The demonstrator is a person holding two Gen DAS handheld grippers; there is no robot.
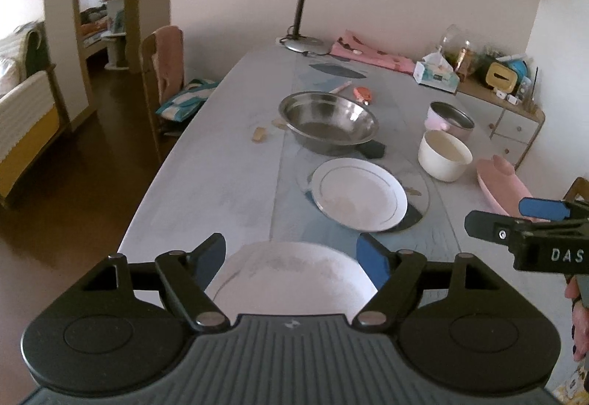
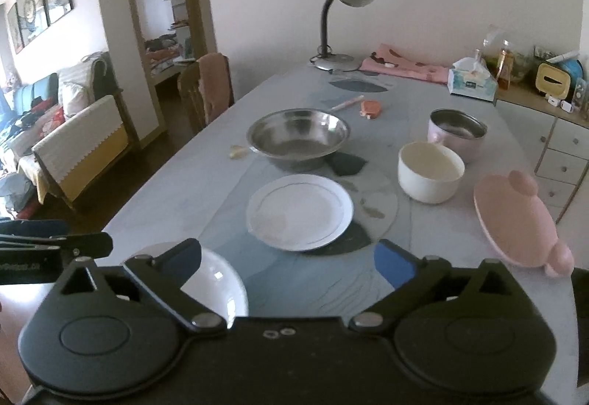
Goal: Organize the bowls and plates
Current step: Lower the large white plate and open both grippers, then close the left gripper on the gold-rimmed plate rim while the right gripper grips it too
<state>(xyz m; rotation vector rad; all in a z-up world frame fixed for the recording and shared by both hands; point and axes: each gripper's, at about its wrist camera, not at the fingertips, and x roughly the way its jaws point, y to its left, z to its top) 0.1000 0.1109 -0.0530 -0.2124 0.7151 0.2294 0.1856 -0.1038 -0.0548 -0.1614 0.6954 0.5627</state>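
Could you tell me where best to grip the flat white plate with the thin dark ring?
Probably take the flat white plate by its near rim, coming in low from the front with the right gripper; the raised, thin edge overhangs the table.

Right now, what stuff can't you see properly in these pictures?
- White bowl: near half hidden under the left gripper body in the left wrist view.
- Pink plate: in the left wrist view the right gripper covers its near end.
- Steel cup: its bottom is too dark to show in either view.
- Jars by the wall: too small and blurry.
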